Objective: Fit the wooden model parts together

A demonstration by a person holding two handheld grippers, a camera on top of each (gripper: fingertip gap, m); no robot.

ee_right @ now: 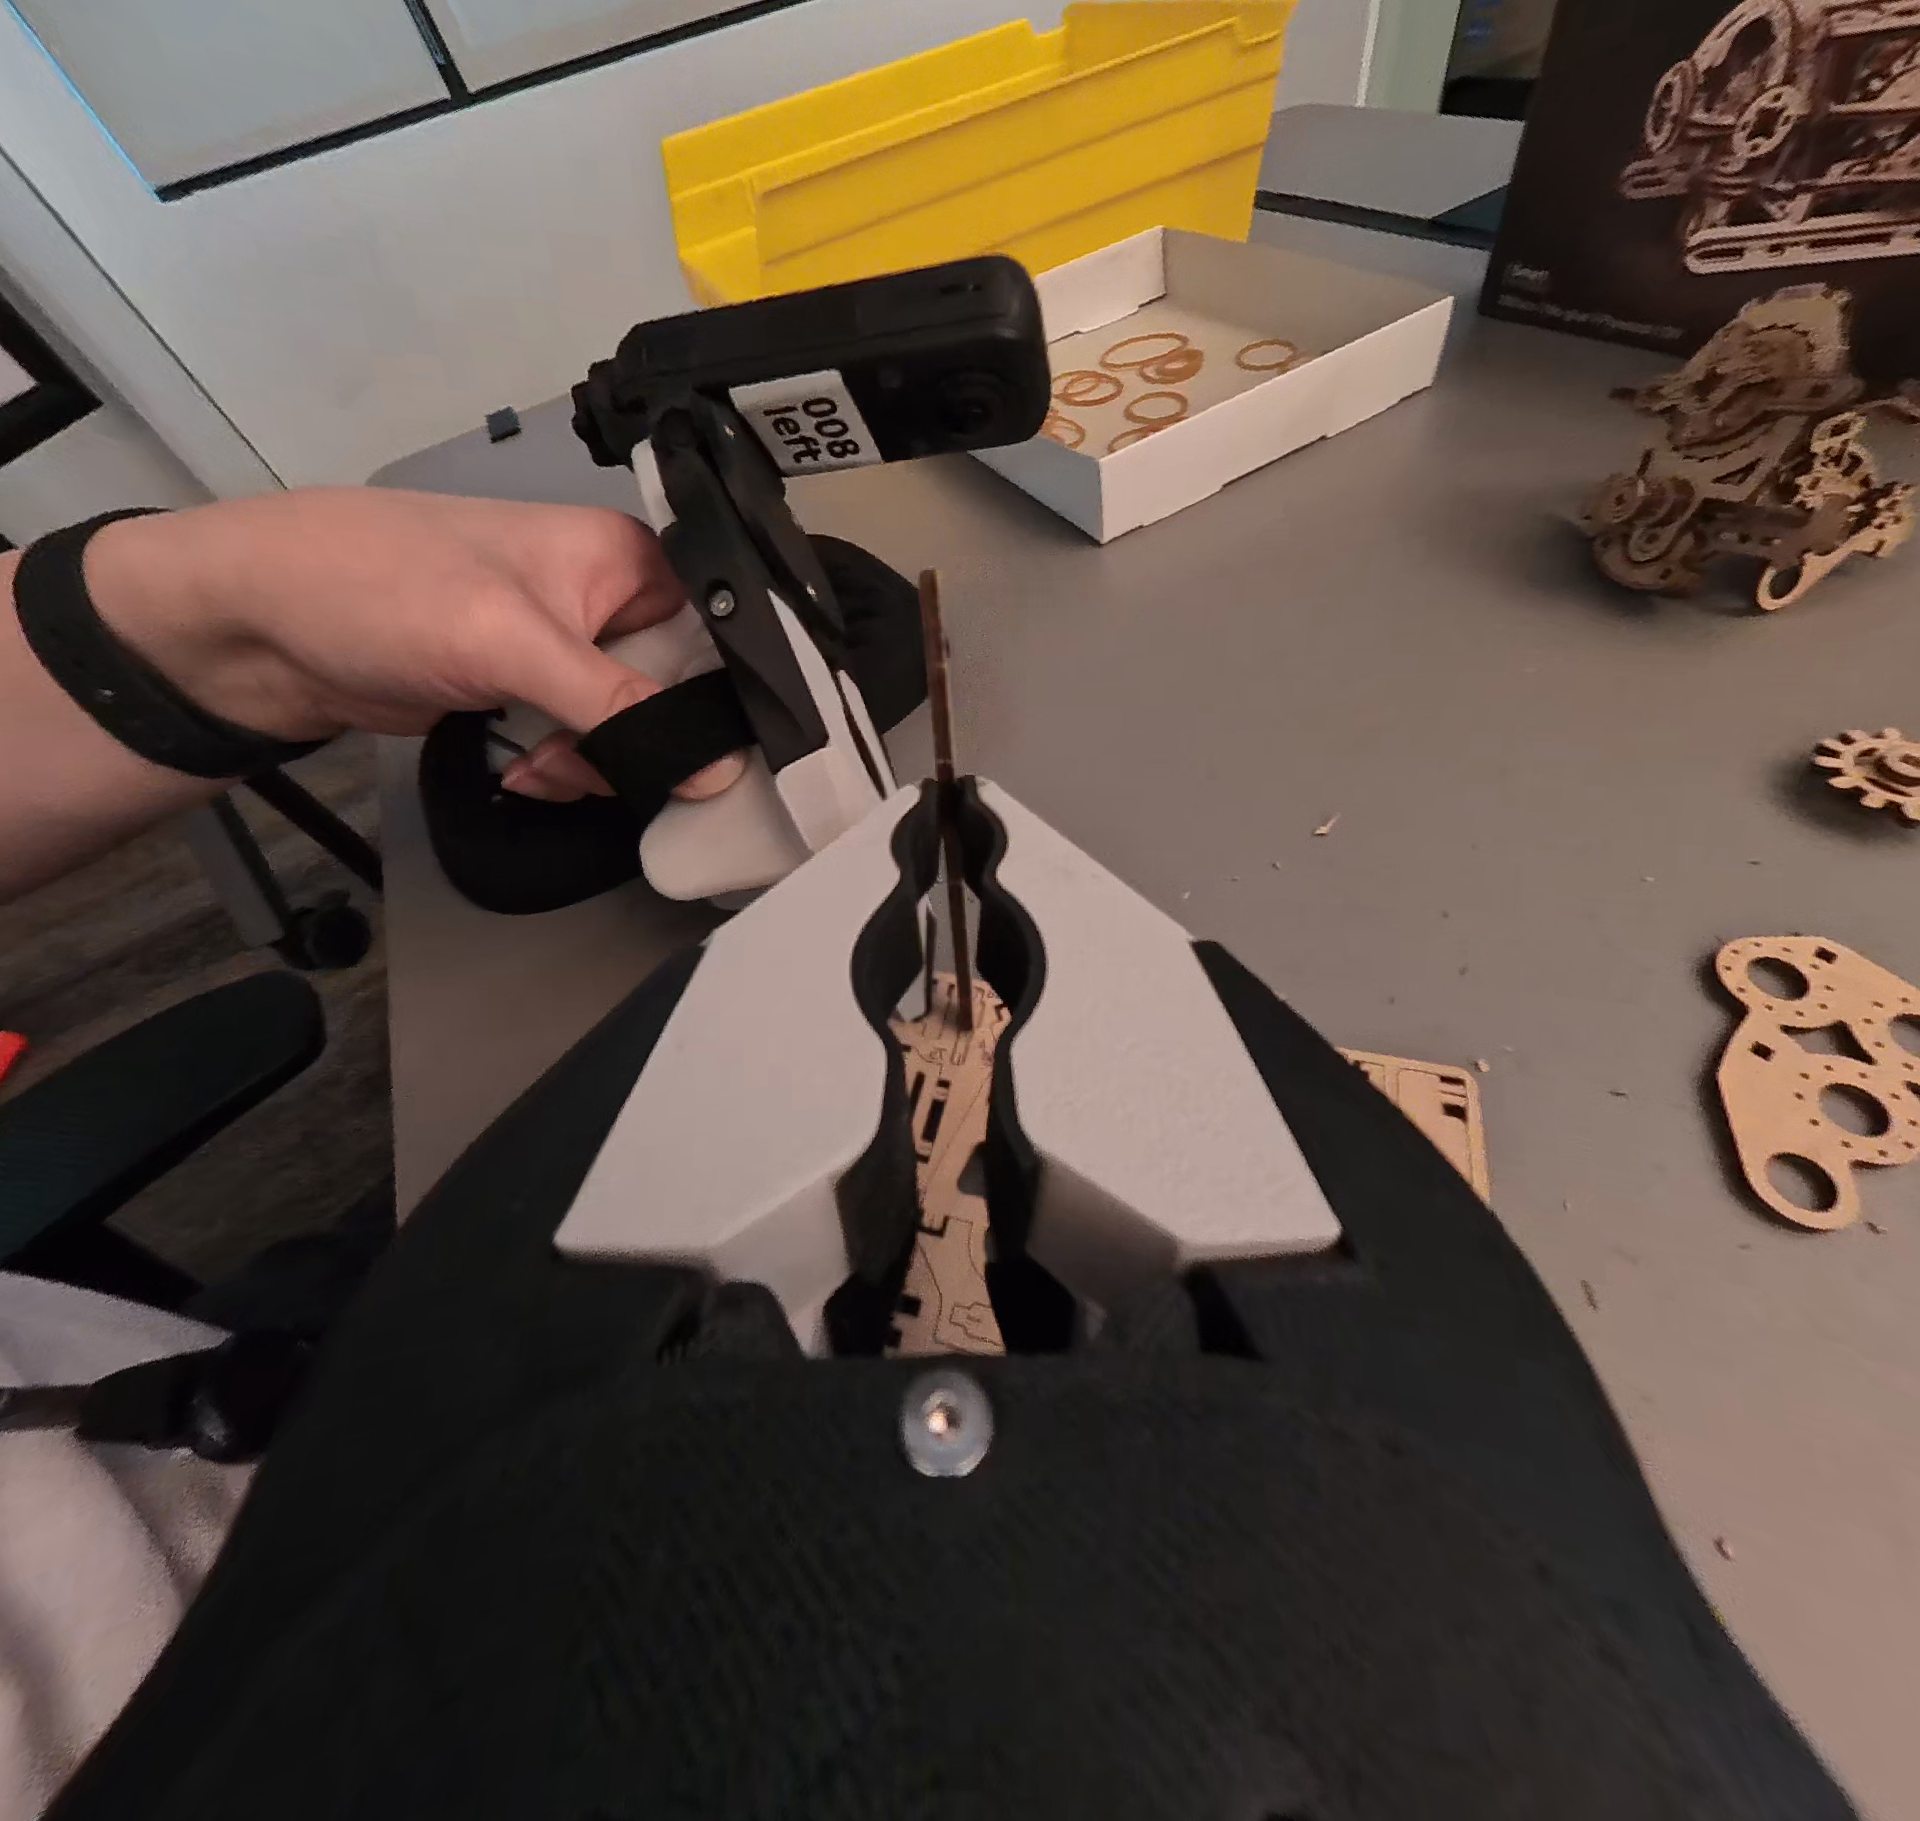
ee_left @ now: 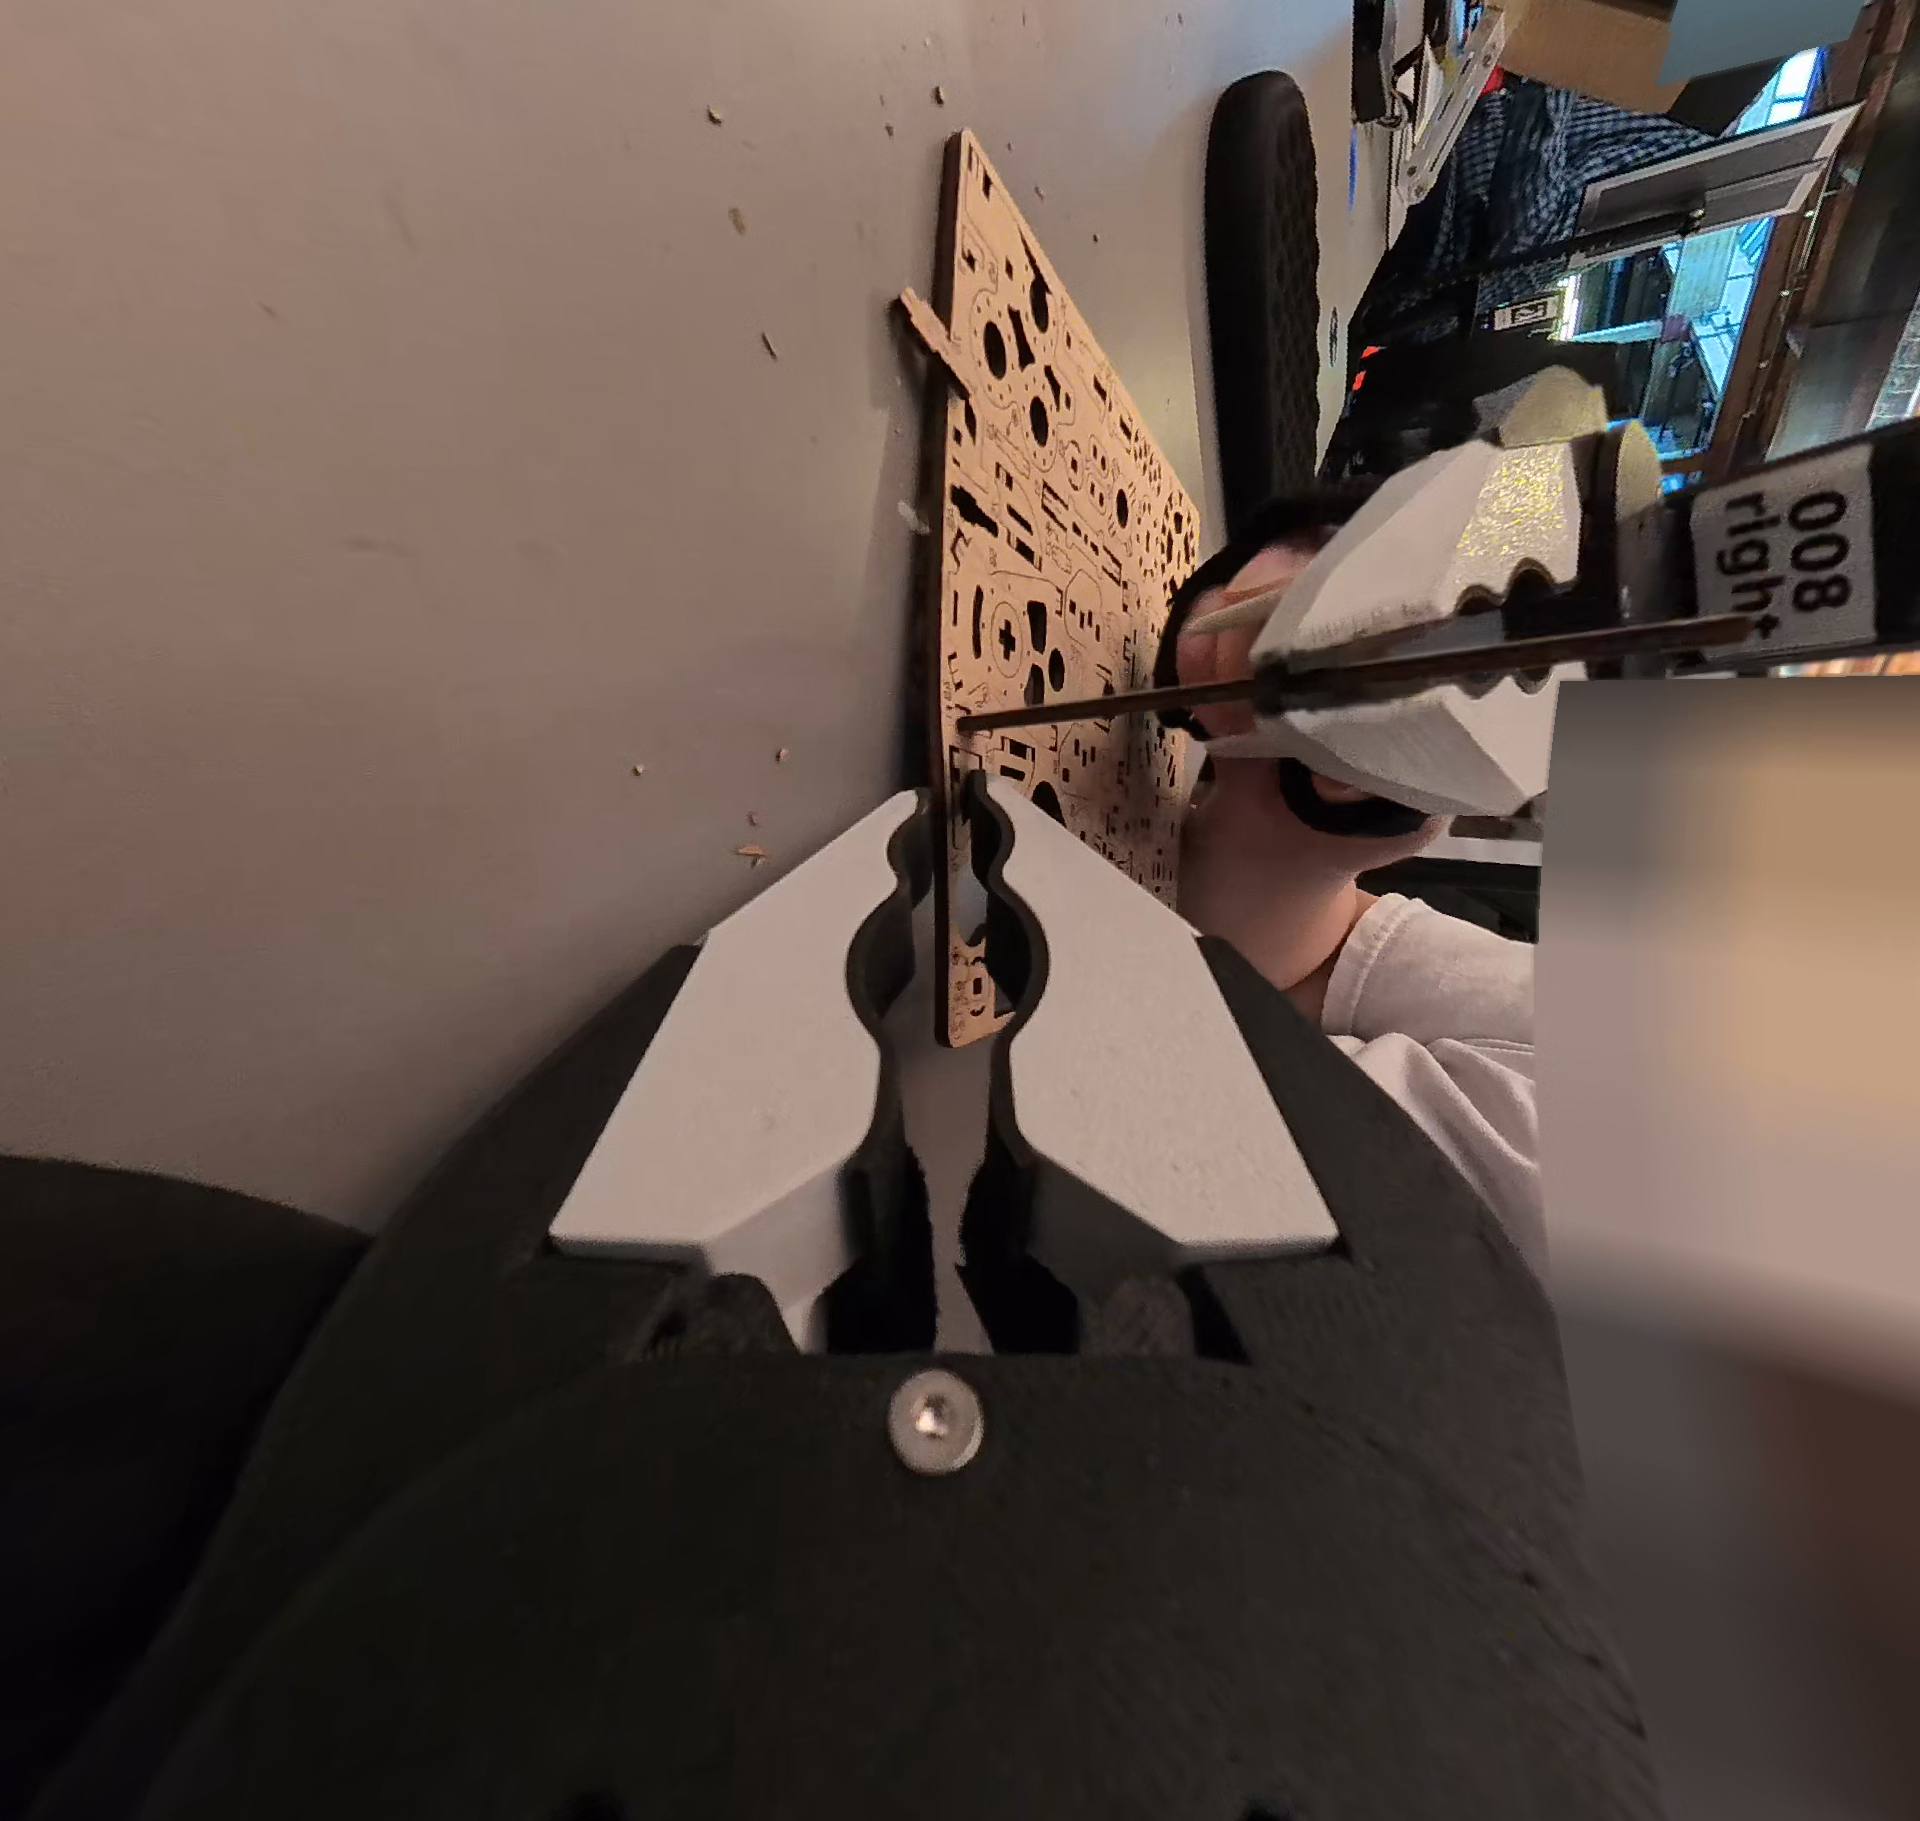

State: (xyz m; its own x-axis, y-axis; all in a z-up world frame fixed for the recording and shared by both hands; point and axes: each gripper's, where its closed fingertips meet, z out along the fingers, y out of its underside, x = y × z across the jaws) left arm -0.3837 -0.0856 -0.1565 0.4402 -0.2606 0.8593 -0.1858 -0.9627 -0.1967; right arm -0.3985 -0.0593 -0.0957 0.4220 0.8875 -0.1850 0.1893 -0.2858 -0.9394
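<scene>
A laser-cut plywood sheet (ee_left: 1049, 483) lies low over the grey table (ee_left: 468, 421). My left gripper (ee_left: 951, 805) is shut on its near edge. My right gripper (ee_left: 1262, 670) is shut on a thin dark wooden part (ee_left: 1101, 706), seen edge-on, whose tip touches the sheet's face close to my left fingertips. In the right wrist view the right gripper (ee_right: 940, 789) holds that part (ee_right: 935, 670) upright, and the sheet (ee_right: 951, 1189) shows through the gap between the jaws. The left gripper (ee_right: 862, 753) is just behind it, held by a hand.
On the table are a perforated wooden plate (ee_right: 1818, 1075), a small gear (ee_right: 1870, 769), an assembled wooden model (ee_right: 1756, 483), its dark box (ee_right: 1714, 109), a white tray of rings (ee_right: 1226, 389) and a yellow bin (ee_right: 977, 140). Wood chips are scattered about.
</scene>
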